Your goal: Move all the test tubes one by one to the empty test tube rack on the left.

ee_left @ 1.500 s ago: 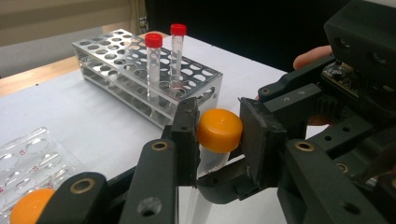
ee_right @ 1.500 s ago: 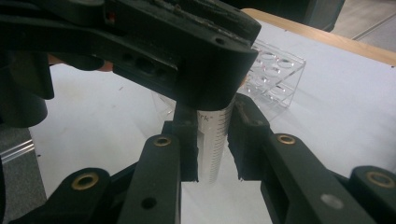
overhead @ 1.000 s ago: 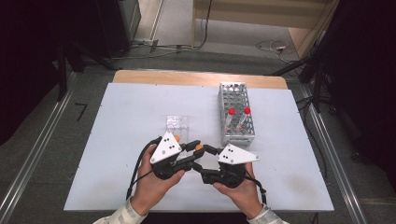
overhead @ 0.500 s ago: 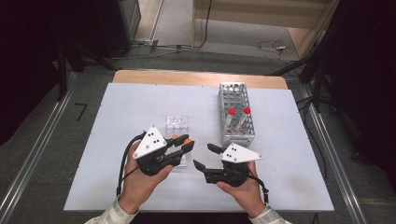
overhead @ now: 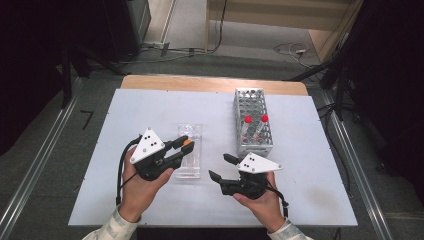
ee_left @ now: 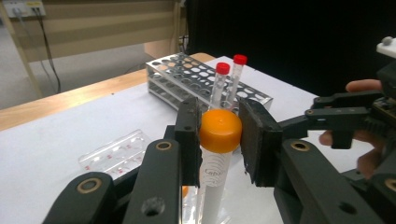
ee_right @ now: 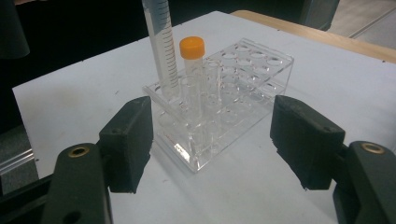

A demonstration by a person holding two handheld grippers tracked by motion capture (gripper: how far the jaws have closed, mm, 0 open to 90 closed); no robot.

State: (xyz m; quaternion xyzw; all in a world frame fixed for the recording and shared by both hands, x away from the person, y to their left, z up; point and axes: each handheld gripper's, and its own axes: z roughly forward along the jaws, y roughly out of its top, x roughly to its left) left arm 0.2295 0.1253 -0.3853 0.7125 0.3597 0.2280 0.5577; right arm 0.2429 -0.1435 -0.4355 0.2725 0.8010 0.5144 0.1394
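Over the clear rack [overhead: 190,150], the left gripper [ee_left: 219,130] is clamping one orange-capped tube [ee_left: 218,154], its label too blurred to read; two red-capped tubes [overhead: 255,125] are standing in the metal rack [overhead: 252,107]; the right gripper [overhead: 220,167] is gaping empty.

Faint "Cap…" on orange-capped tube [ee_left: 215,172], rest illegible

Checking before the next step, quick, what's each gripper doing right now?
Left gripper: shut on the orange-capped tube.
Right gripper: open, holding nothing.
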